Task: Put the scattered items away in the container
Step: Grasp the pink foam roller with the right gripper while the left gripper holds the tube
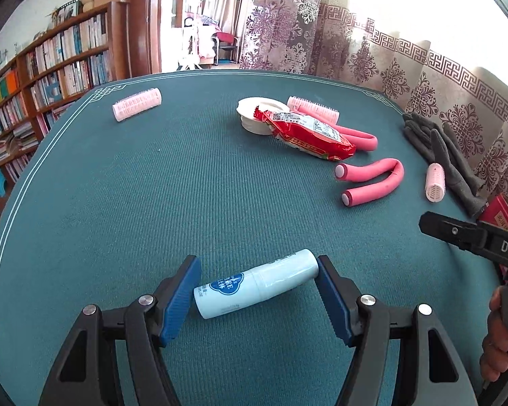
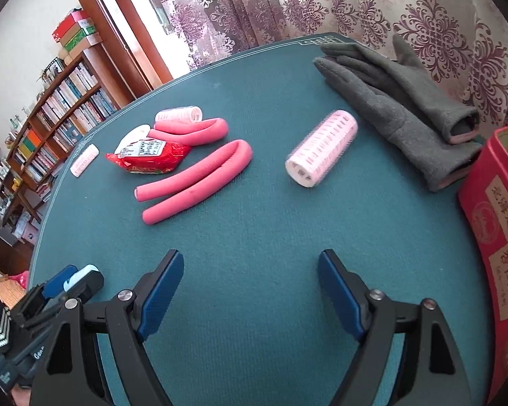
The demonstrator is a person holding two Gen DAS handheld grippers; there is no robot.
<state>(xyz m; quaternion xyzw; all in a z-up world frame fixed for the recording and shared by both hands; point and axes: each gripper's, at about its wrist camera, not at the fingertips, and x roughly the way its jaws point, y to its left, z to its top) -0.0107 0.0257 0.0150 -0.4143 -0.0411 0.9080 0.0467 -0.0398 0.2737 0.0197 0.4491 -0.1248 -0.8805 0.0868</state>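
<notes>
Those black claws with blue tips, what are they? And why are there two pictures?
They are grabbers, one in each of a person's hands, each with a camera looking along its fingers. The left gripper holds a little white bottle by its ends. The right gripper is open with nothing in it. On the green table lie pink hair rollers, bent pink foam rods, a red snack packet and grey gloves. The red box at the side is probably where everything goes.

The green table [image 2: 254, 237] is bare in front of the right gripper [image 2: 250, 291], so it can pass there. Farther on, a pink roller [image 2: 321, 149], bent pink sticks [image 2: 196, 182] and gray gloves [image 2: 406, 111] block the way. A red box [image 2: 491, 209] stands close on the right.
</notes>
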